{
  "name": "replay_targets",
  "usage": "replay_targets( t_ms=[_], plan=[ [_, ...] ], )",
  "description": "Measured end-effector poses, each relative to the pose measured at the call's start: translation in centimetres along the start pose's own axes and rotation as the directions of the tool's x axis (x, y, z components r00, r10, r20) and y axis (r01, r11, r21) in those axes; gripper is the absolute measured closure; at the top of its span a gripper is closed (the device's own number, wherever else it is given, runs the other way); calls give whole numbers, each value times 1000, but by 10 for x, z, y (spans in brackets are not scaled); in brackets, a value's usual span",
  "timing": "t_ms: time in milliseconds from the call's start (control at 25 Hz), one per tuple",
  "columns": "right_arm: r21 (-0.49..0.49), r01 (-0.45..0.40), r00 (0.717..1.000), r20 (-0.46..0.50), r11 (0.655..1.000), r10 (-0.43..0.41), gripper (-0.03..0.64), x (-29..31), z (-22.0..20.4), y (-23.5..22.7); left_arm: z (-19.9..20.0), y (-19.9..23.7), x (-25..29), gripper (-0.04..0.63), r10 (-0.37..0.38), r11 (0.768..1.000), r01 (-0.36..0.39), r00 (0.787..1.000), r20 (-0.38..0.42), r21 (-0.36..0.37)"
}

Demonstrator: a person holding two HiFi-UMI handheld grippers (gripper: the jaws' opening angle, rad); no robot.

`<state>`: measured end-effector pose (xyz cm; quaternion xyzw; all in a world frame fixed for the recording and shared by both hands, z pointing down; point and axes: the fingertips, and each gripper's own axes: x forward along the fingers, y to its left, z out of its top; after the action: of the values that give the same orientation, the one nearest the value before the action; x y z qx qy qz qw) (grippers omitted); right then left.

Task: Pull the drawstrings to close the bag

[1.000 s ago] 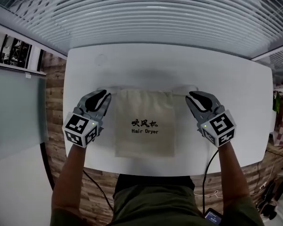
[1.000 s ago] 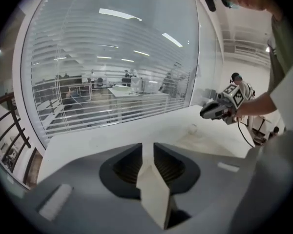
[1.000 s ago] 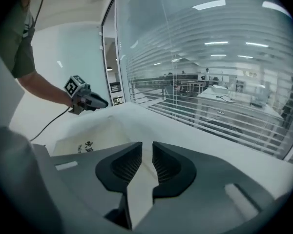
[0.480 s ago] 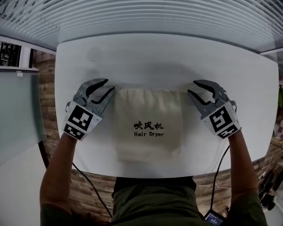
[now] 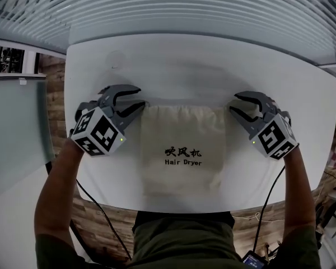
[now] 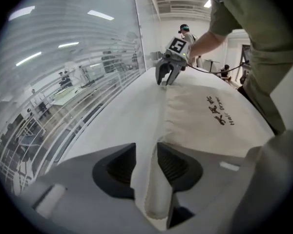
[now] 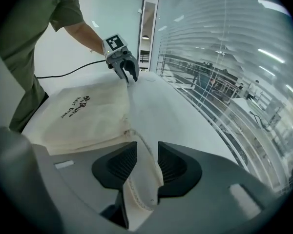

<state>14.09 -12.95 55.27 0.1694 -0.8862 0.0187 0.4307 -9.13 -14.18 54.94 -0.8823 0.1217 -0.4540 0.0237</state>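
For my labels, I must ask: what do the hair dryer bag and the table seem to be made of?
Hair dryer bag: probably unbleached cotton or canvas, matte; cream cloth, gathered wrinkles at its mouth. Table: smooth white top, perhaps laminate; even surface, no grain visible.

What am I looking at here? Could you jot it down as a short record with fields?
Surface: white table
Object: cream cloth bag printed "Hair Dryer", lying flat, top edge gathered
Left gripper: at the bag's top left corner, jaws opening, left drawstring end between them
Right gripper: at the bag's top right corner, jaws opening, right drawstring end between them
Operator: a person holding one gripper in each hand
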Motion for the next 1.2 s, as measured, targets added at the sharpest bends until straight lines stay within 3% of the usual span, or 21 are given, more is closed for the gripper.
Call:
replay_targets(
  t_ms=[160, 280, 560, 680, 880, 1080, 1200],
  plan=[
    [-42, -55, 998, -31, 998, 54, 500, 5, -2, 4, -7, -10, 7, 491, -93, 988, 102, 993, -77, 117],
    [-63, -86, 995, -53, 994, 83, 500, 6, -1, 4, -8, -12, 8, 492, -129, 977, 146, 985, -112, 155],
    [-32, -164, 986, -38, 986, 163, 511, 5, 7, 2, -6, -11, 6, 503, -216, 970, 229, 966, -141, 83],
    [-29, -184, 982, -37, 983, 183, 568, 5, 8, 6, -5, -11, 6, 516, -223, 966, 240, 961, -166, 93],
    [-34, -155, 987, -56, 987, 153, 606, 6, 3, 12, -6, -15, 9, 578, -179, 970, 208, 962, -205, 128],
    [-58, -36, 997, -75, 998, 32, 607, -4, 3, 10, -14, -22, 6, 581, -73, 967, 129, 967, -245, 221],
    [-90, 33, 995, -86, 995, -41, 607, -19, 11, 10, -10, -20, -10, 583, -3, 969, 60, 973, -232, 241]
  ],
)
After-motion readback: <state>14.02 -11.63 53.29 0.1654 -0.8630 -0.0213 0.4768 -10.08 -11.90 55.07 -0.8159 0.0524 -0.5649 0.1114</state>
